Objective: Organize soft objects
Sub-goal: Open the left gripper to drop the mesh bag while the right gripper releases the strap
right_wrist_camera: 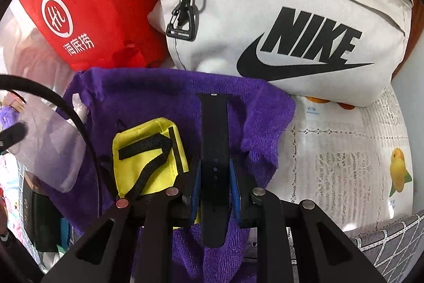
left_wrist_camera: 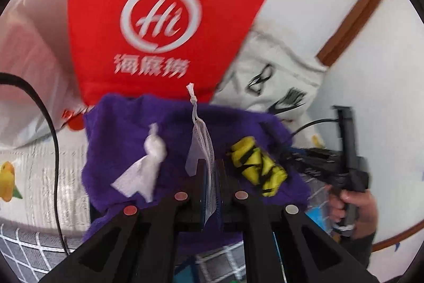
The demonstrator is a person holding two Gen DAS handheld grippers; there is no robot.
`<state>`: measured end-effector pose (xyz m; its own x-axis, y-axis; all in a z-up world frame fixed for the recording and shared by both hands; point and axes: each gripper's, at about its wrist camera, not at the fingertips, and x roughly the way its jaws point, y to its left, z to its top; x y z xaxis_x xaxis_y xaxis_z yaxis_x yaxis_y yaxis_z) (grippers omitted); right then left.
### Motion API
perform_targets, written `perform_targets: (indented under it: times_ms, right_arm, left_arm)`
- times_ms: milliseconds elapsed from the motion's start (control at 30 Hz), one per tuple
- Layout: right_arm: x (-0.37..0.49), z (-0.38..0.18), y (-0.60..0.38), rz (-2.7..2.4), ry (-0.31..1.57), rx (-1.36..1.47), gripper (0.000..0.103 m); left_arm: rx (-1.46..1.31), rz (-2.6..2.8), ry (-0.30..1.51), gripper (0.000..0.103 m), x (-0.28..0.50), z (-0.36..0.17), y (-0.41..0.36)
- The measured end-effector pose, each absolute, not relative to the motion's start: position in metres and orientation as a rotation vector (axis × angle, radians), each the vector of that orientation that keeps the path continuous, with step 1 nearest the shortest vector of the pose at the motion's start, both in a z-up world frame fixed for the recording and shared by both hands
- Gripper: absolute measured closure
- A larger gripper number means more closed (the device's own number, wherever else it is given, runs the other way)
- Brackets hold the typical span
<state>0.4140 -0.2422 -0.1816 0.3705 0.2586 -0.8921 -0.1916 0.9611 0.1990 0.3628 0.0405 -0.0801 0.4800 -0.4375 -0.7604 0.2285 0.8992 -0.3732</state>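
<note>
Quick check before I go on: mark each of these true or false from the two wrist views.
1. The right gripper is shut on a black strap. True.
2. The left gripper holds the yellow pouch. False: it pinches a white mesh bag; the pouch lies free on the purple towel.
3. The pale backpack sits behind the towel. True.
4. The red bag lies on top of the towel. False: it stands behind it.
5. A knotted white tissue rests on the towel. True.
</note>
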Motion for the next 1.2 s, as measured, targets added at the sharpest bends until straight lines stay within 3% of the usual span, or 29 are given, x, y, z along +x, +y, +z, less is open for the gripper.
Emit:
perform_targets:
  times_ms: [233, 833, 900, 967, 1033, 1200]
  right_arm:
    - [0.414, -0.184, -0.237, 0.289, 1.157, 0.062, 0.083]
    - [0.413, -0.19, -0.229, 0.296, 1.168, 0.05, 0.08]
    - [0.413, -0.189, -0.23, 0.303, 1.165, 0.055, 0.075]
    - [0.413, -0.186, -0.231, 0.304, 1.159, 0.05, 0.065]
    - [0.412, -0.184, -0.23, 0.298, 1.155, 0.039, 0.061]
    - [0.41, -0.176, -0.228, 0.311, 1.14, 0.037, 0.06]
  left_arm:
    - [-0.201, -0.307, 1.068, 0.097, 0.376, -0.104, 0.05]
    - [-0.085, -0.221, 1.073, 0.095, 0.374, -0.105, 0.047]
    - [-0.077, -0.21, 1.077, 0.086, 0.374, -0.106, 0.046]
    - [-0.052, -0.173, 1.077, 0.065, 0.374, -0.105, 0.045]
    - [-0.026, -0.147, 1.077, 0.058, 0.374, -0.104, 0.043]
    - [-0.01, -0.135, 1.064, 0.053, 0.371, -0.097, 0.041]
